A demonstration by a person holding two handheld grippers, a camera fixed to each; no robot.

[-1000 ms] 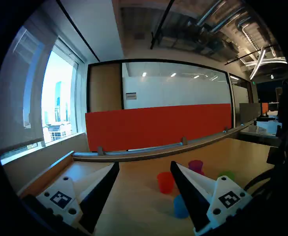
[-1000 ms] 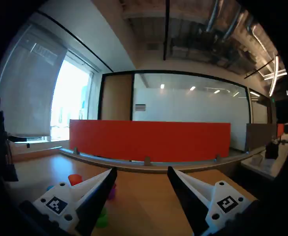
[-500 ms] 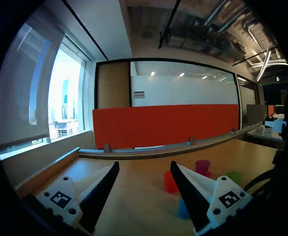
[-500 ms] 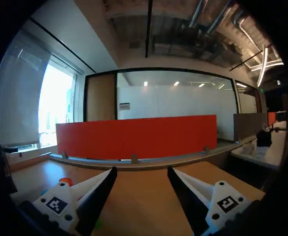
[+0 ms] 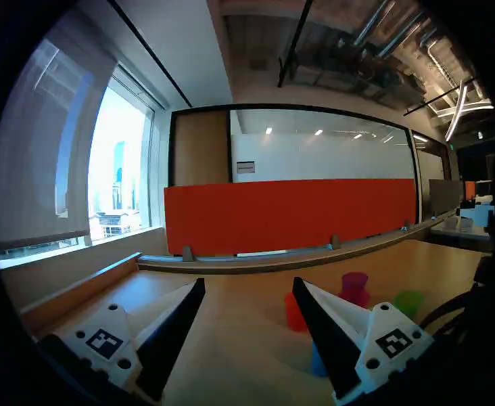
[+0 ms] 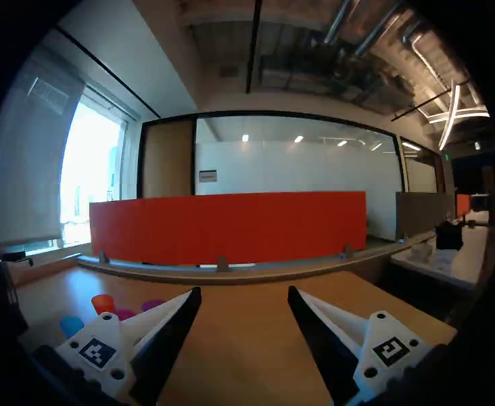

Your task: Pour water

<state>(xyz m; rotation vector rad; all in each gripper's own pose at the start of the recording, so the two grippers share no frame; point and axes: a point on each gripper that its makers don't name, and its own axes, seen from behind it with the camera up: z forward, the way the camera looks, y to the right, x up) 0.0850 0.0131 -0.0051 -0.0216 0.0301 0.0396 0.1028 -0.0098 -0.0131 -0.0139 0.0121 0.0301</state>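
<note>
Several small plastic cups stand on the wooden table (image 5: 241, 345). In the left gripper view a red cup (image 5: 292, 312), a purple cup (image 5: 354, 287) and a green cup (image 5: 408, 302) sit ahead to the right. A blue cup (image 5: 316, 360) is partly hidden behind the right finger. My left gripper (image 5: 247, 281) is open and holds nothing, hovering above the table. In the right gripper view the red cup (image 6: 103, 303), the blue cup (image 6: 71, 326) and the purple cup (image 6: 154, 305) lie low at the left, beside the left finger. My right gripper (image 6: 243, 291) is open with nothing in it.
A red partition (image 5: 288, 213) on a rail closes the table's far edge, also seen as the red partition (image 6: 227, 227). A bright window (image 5: 115, 189) lines the left side. Another desk (image 6: 450, 260) with dark items stands at the right. Dark cables (image 5: 450, 311) hang at the right.
The right gripper view has swung so the cups show again at the lower left. The left gripper view shifted slightly, cups drifting right. Both grippers stayed open.
</note>
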